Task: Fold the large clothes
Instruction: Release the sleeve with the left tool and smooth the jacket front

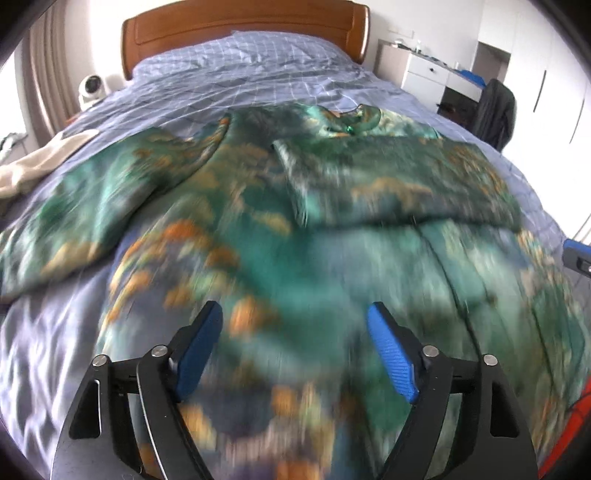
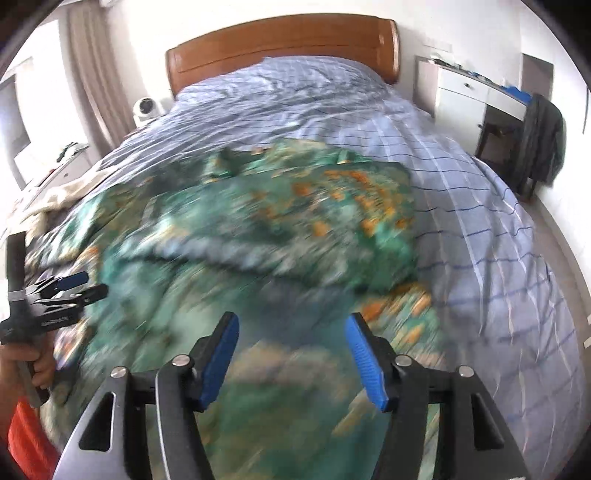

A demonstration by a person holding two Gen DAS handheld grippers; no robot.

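Observation:
A large green garment with orange and white patches lies spread on the bed, collar toward the headboard. Its right sleeve is folded across the chest; its left sleeve lies spread out to the left. The garment also fills the right wrist view. My left gripper is open and empty above the garment's lower part. My right gripper is open and empty above the garment's lower right part. The left gripper also shows at the left edge of the right wrist view. Both views are motion-blurred.
The bed has a blue checked sheet and a wooden headboard. A cream cloth lies at the bed's left edge. A white desk and a chair with a dark jacket stand to the right.

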